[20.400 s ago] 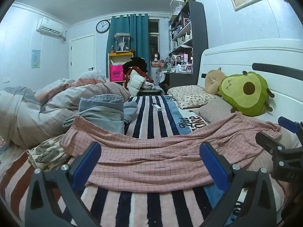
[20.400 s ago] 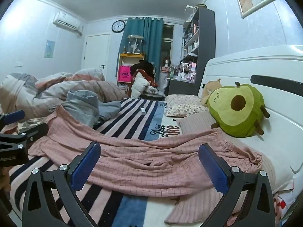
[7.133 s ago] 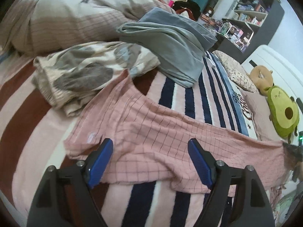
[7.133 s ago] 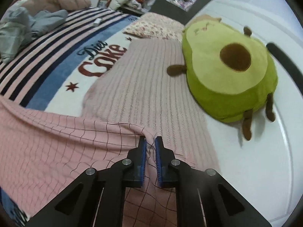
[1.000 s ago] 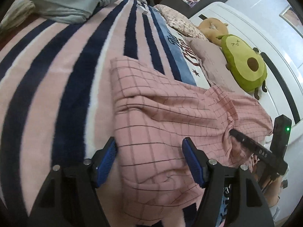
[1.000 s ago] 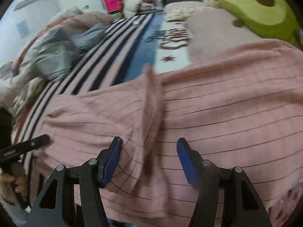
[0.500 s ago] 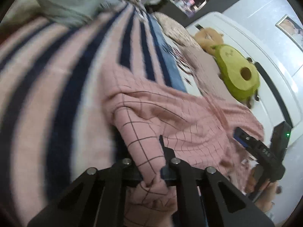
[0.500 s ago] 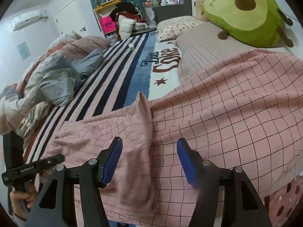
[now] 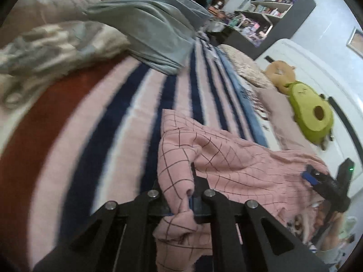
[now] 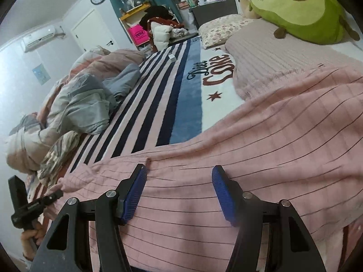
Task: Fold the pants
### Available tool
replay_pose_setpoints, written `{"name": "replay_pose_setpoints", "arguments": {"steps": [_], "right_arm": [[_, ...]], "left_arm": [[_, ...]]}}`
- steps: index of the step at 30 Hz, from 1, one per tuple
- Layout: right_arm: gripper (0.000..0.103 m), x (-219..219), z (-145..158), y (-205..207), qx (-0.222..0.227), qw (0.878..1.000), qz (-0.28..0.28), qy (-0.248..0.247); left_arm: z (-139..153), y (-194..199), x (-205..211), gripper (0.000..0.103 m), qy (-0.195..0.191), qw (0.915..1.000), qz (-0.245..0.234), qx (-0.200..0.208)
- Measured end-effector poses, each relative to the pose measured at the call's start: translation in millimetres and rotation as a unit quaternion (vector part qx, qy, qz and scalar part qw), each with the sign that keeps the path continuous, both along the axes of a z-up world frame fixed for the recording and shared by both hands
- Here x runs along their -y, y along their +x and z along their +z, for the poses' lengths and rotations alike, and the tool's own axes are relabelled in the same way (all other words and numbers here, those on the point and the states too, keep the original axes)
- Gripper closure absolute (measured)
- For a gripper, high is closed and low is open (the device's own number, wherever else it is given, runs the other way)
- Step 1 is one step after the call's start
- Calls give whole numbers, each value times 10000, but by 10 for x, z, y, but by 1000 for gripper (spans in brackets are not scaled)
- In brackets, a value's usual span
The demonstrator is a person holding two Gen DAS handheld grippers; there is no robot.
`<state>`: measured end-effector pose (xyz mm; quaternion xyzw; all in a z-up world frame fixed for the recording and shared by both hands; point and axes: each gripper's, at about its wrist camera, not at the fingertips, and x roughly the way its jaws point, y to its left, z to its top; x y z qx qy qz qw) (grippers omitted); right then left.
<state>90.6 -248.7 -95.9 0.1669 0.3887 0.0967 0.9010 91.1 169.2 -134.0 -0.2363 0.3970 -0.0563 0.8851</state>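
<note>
Over the bed, left hand-held gripper (image 9: 191, 200) pinches pants (image 9: 236, 165).

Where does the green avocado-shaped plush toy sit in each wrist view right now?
Left wrist view: the green avocado-shaped plush toy lies at the right edge, against the white headboard.
Right wrist view: it fills the top right corner, above the pink checked pants.
Shared landmark: the "Diet Coke" striped blanket, seen left of the toy in both views.

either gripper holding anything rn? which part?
Left gripper is shut on a bunched edge fold of the pink checked fabric pants. Right gripper is open over the pants, gripping nothing.
</note>
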Motion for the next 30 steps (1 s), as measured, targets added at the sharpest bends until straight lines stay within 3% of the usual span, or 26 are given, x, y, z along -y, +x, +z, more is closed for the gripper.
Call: {"name": "replay_pose_setpoints", "arguments": {"steps": [8,13,14,15,17,22,25,26,27,28,29,30], "right_arm": [[45,-133,-109,49,-255,9969,431,600],[45,-515,-174,49,-384,9920,998,674],[45,-607,-192,46,-432,9898,1135,749],[45,-713,-218,39,-483,9872,1285,807],[44,-1014,-258,6,-579,9794,1729,872],[40,-1774,-376,-121,-895,9471,2854,1167],[40,-2119,-496,-182,-1068,9384,3144,962],[42,-2234,-543,-200,-1092,9374,3199,841],[57,-2299,-563,-212,-1067,9383,3205,749],[88,-2374,-585,-229,-1025,9397,3209,598],[101,-2400,-595,-225,-1026,9406,3199,496],[100,-2395,-601,-222,-1028,9430,3141,395]], "left_arm": [[20,-241,-700,96,720,9923,986,-209],[23,-284,-654,91,742,9931,873,-239],[39,-286,-641,78,693,9938,837,-233],[53,-276,-617,57,630,9946,795,-217],[109,-340,-571,44,594,9957,714,-61],[185,-420,-460,38,681,9964,506,-15],[195,-455,-460,38,671,9964,510,1],[202,-474,-471,38,695,9961,548,6],[208,-495,-484,38,739,9955,590,5],[216,-522,-510,38,818,9945,652,-3],[225,-539,-529,38,878,9937,694,-15],[234,-563,-548,38,914,9932,715,-19]]}}
